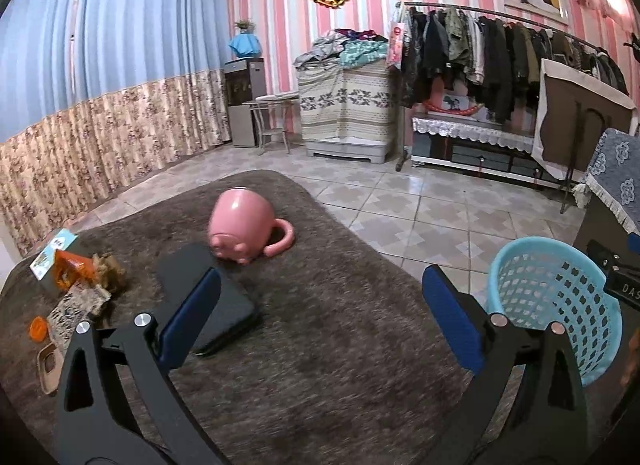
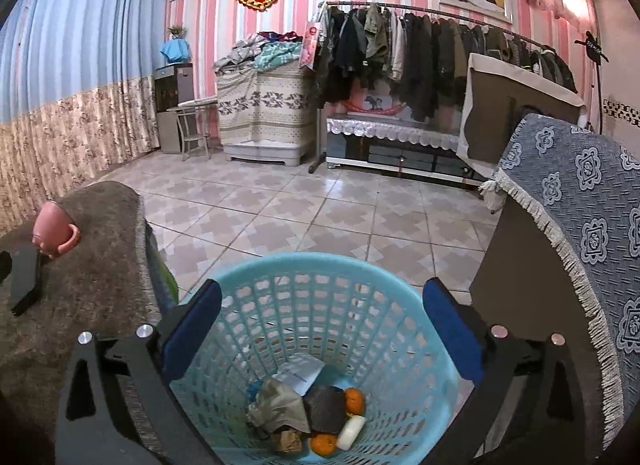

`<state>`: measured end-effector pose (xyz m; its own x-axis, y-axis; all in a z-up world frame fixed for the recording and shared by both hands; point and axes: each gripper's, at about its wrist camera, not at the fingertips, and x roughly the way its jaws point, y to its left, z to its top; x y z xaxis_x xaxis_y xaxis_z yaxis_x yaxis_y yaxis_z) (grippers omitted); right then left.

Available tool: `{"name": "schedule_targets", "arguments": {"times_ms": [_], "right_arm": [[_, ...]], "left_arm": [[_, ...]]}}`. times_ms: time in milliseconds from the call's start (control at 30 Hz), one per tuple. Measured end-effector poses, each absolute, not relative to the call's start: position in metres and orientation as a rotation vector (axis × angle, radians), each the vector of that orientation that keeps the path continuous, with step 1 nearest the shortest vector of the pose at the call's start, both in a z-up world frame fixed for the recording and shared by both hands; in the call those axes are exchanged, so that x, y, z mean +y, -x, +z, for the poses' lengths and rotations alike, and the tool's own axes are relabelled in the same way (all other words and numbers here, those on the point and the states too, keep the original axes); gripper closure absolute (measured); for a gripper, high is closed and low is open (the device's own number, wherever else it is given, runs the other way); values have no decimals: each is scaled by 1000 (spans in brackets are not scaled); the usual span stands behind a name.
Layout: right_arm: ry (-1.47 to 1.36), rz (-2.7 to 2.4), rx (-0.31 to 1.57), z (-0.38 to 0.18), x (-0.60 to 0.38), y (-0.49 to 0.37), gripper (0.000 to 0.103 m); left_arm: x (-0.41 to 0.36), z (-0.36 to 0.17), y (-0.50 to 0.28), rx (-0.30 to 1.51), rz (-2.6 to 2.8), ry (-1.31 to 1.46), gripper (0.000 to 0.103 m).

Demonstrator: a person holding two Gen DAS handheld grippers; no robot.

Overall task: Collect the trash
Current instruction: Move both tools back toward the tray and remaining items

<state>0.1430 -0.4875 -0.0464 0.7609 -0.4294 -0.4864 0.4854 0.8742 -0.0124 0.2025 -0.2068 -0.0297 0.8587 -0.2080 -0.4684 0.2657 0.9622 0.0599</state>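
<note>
**Trash left at the worktop's far left; both grippers empty**

On the left edge of the worktop lies the remaining trash: wrappers, an orange cap and a small tray. The left gripper has its fingers spread wide, holding nothing. A dark phone and a tipped pink mug lie close by; a careless reach could likely nudge them or grab the phone by mistake. To the right, the right gripper hangs over the blue basket, fingers apart and empty, with trash already at the bottom. A cloth-draped stand crowds the basket's right side.
</note>
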Motion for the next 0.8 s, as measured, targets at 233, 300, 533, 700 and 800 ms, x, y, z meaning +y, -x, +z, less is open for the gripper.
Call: {"name": "schedule_targets", "arguments": {"times_ms": [233, 300, 533, 700, 800], "right_arm": [[-127, -455, 502, -46, -466, -145, 5], [-114, -442, 499, -45, -457, -145, 5], [-61, -377, 492, -43, -420, -146, 5], [-37, -340, 495, -42, -399, -145, 5], [-23, -320, 499, -43, -387, -144, 5]], "left_arm": [[-163, -27, -191, 482, -184, -101, 5], [-149, -28, -189, 483, -165, -94, 5], [-96, -26, -176, 482, -64, -85, 6], [-57, -28, -167, 489, -3, -70, 5], [-34, -32, -161, 501, 36, -63, 5]]}}
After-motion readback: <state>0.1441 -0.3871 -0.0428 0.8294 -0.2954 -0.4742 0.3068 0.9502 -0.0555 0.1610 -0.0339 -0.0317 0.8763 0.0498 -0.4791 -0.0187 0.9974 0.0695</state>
